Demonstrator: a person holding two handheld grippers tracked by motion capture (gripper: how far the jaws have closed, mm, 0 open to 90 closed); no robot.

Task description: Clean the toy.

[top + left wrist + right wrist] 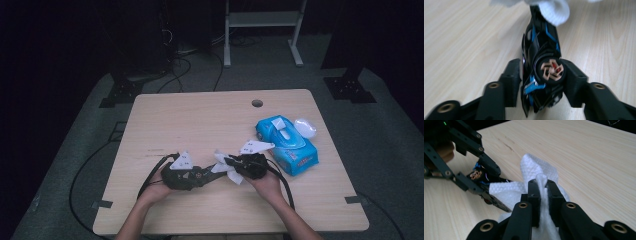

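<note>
A black toy car (541, 47) with blue trim and a tan wheel sits nose-away between the jaws of my left gripper (541, 72), which is shut on its sides. In the high view that gripper (206, 174) lies low over the table's front middle. My right gripper (541, 186) is shut on a bunched white wipe (536, 167), and the wipe drapes against the far end of the car (477, 175). From above, the right gripper (231, 163) meets the left tip to tip, with the wipe (222, 168) between them.
A blue pack of wet wipes (289, 146) with its white lid (305, 127) flipped open lies at the right of the wooden table (200, 120). A cable hole (257, 103) sits near the far edge. Cables trail from both grippers toward the front.
</note>
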